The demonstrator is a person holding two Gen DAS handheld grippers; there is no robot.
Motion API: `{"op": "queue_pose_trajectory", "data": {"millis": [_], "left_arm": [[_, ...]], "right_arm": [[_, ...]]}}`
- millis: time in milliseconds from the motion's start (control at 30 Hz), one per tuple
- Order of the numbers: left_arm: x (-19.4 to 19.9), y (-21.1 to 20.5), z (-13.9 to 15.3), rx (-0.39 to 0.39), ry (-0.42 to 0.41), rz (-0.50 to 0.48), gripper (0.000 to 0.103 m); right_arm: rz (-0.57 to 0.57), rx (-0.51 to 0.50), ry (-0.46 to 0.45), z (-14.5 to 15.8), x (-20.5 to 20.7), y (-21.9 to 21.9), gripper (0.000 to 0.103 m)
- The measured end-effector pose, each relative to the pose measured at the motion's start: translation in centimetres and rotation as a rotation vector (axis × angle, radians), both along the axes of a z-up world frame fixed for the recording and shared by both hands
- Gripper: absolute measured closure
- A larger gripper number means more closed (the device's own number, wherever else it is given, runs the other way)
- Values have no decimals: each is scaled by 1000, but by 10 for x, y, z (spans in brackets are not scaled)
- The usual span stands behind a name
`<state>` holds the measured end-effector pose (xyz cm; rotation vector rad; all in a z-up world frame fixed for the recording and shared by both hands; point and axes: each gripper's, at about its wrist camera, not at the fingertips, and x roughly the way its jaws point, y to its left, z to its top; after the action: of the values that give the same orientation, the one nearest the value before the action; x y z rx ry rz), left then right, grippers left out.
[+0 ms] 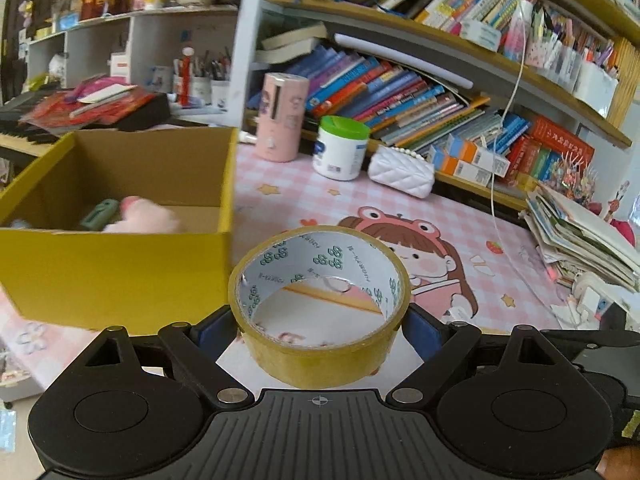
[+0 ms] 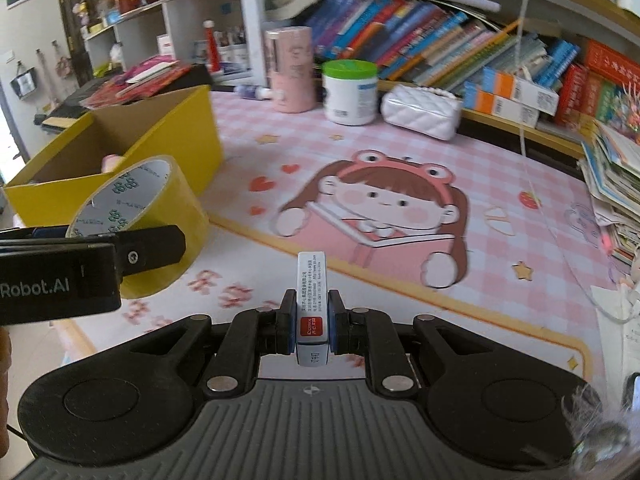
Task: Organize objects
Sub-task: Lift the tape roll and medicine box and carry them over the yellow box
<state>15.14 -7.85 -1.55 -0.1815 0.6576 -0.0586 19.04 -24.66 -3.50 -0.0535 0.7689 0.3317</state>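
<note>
While the left gripper [image 1: 320,320] holds a roll of yellow tape [image 1: 320,304] clamped between its jaws, the roll hangs above the bench [image 1: 304,196] just right of an open yellow cardboard box [image 1: 116,264]. Seen from the right wrist camera, the same tape [image 2: 140,216] sits tilted, its printed white core facing up, in front of the box [image 2: 168,136]. Inside the box lie a pink plush item [image 1: 144,220] and a greenish object [image 1: 100,214], both blurred. The right gripper [image 2: 312,322] has its jaws narrowed on a small white packet with a red label [image 2: 311,300], held upright on its thin edge over a pink cartoon mat [image 2: 400,208] that covers the bench. Toward the back of the mat stand a pink cylindrical container [image 2: 290,68], a white tub with a green lid [image 2: 351,92] and a white quilted pouch [image 2: 420,110], side by side below shelves of leaning books [image 2: 420,32].
</note>
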Motion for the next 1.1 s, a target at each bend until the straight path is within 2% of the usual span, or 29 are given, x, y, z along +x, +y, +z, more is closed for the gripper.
{"op": "queue_pose_trajectory", "data": {"millis": [533,1100], "left_arm": [[-91,94,8,-5,-26,94,13],[-142,153,8,15,-36,120,13]], "right_arm": [[89,-13,-36,12,-79,103,89],[114,15,-41,8,-128,169,89]]}}
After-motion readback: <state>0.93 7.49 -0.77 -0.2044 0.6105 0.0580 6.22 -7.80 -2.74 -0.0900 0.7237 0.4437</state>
